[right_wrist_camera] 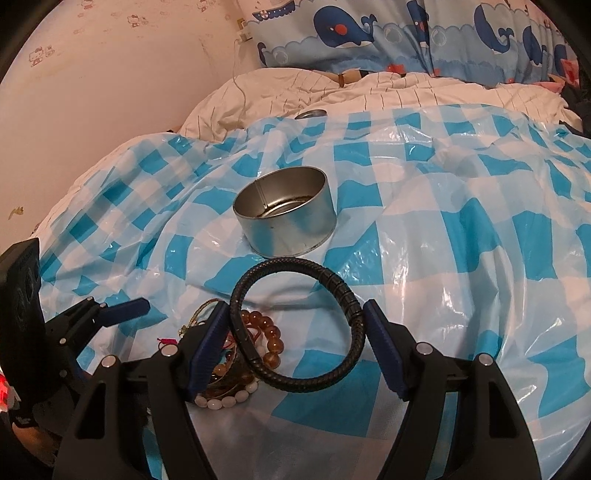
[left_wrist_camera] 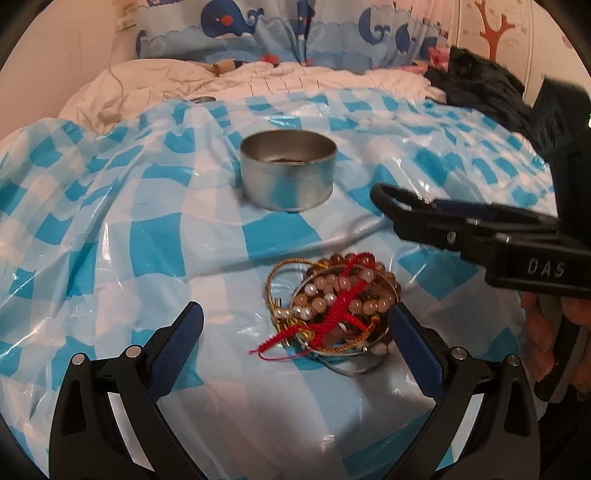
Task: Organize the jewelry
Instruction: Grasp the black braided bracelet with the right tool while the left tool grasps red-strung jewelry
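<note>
A pile of jewelry (left_wrist_camera: 332,306), with bead bracelets, pearls, gold chain and a red cord, lies on the blue-and-white checked plastic sheet (left_wrist_camera: 147,236). My left gripper (left_wrist_camera: 295,325) is open just before the pile, its right finger touching it. My right gripper (right_wrist_camera: 295,325) is shut on a black braided bracelet (right_wrist_camera: 295,325), pinched across its ring and held above the sheet to the right of the pile (right_wrist_camera: 236,362). A round metal tin (left_wrist_camera: 288,170) stands open beyond, with some small item at its bottom; it also shows in the right wrist view (right_wrist_camera: 284,210).
The sheet covers a lumpy bed. A white duvet (left_wrist_camera: 258,81) and whale-print pillows (left_wrist_camera: 280,29) lie behind. Dark clothing (left_wrist_camera: 487,88) sits at the back right. A wall (right_wrist_camera: 110,74) runs along the left.
</note>
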